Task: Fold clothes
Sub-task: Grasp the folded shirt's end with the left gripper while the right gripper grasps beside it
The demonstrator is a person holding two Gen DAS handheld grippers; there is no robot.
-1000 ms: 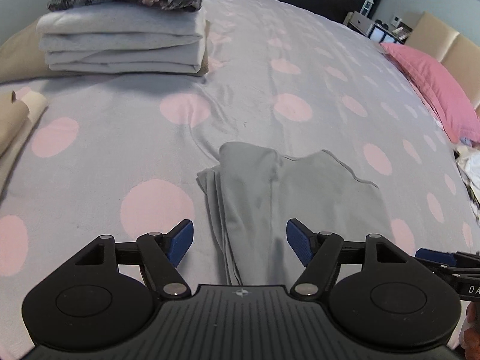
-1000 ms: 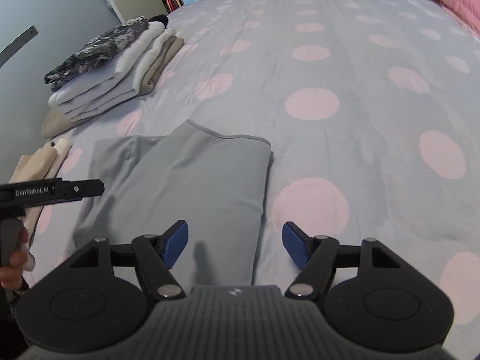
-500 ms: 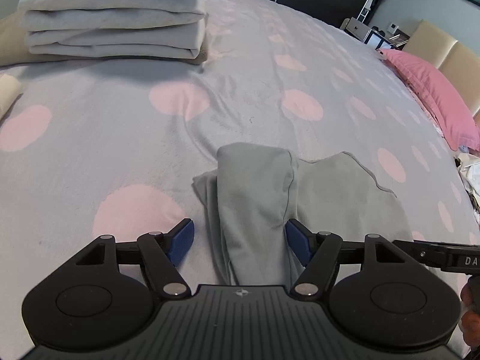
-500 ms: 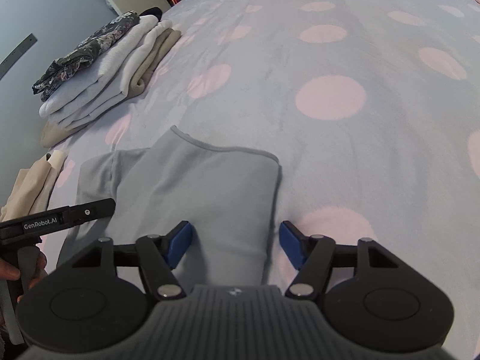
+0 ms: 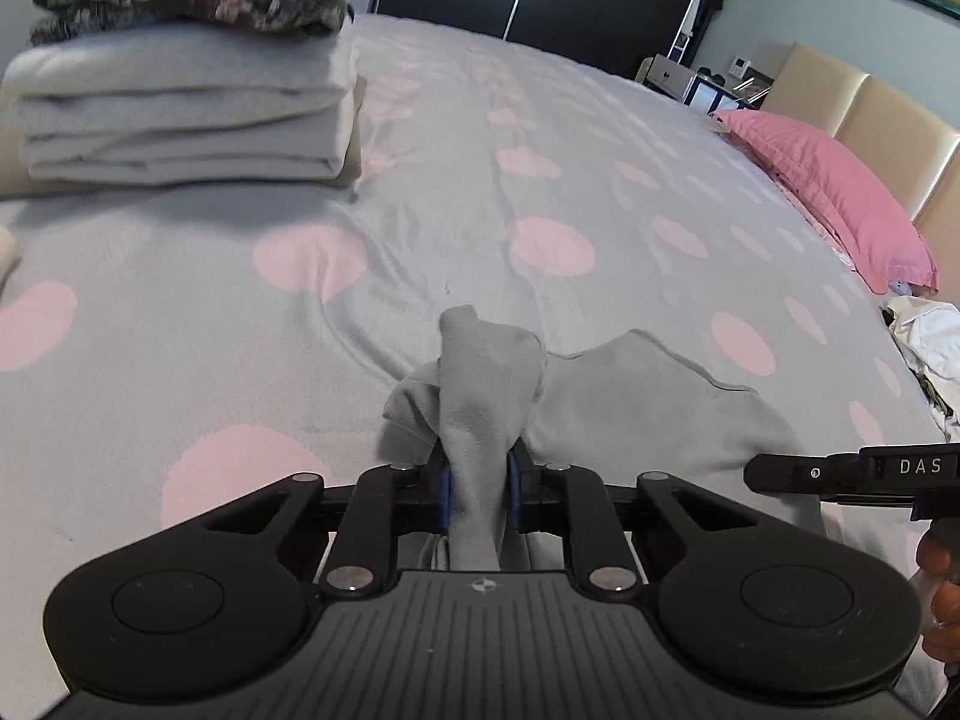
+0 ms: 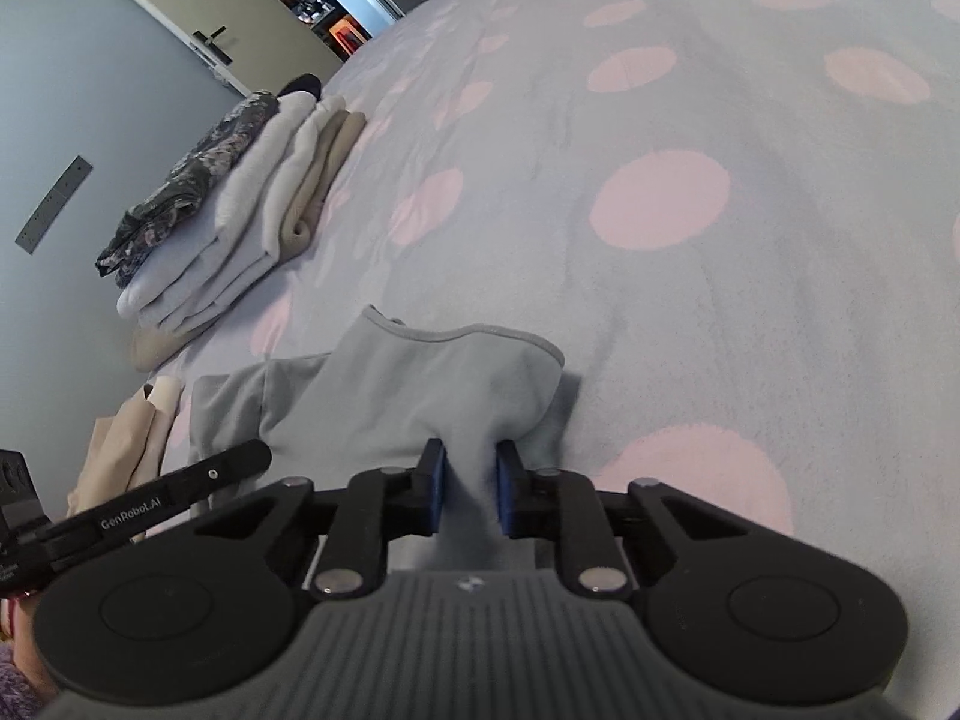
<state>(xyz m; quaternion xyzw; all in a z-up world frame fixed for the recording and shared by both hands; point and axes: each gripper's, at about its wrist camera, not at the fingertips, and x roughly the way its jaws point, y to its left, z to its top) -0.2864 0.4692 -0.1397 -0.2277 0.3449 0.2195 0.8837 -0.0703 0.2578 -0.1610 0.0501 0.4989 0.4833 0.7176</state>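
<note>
On near bed [image 5: 180, 324]: stack [image 5: 180, 114] folded far left; grey garment [image 5: 648, 396] half-folded, pinched by left gripper [image 5: 480, 495], right gripper [image 6: 469, 489] closing on it.

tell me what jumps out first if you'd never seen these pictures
The pale grey soft garment lies low in the middle of the grey bedspread with pink dots, bunched where the left gripper has its jaws pinched on it. The right gripper has cloth between its closing jaws. A stack of folded clothes stands far left, a pink pillow right.

garment [image 5: 648, 402]: grey | bedspread [image 5: 420, 240]: grey, pink dots | pillow [image 5: 828, 192]: pink | fingers [image 6: 433, 489]: blue
</note>
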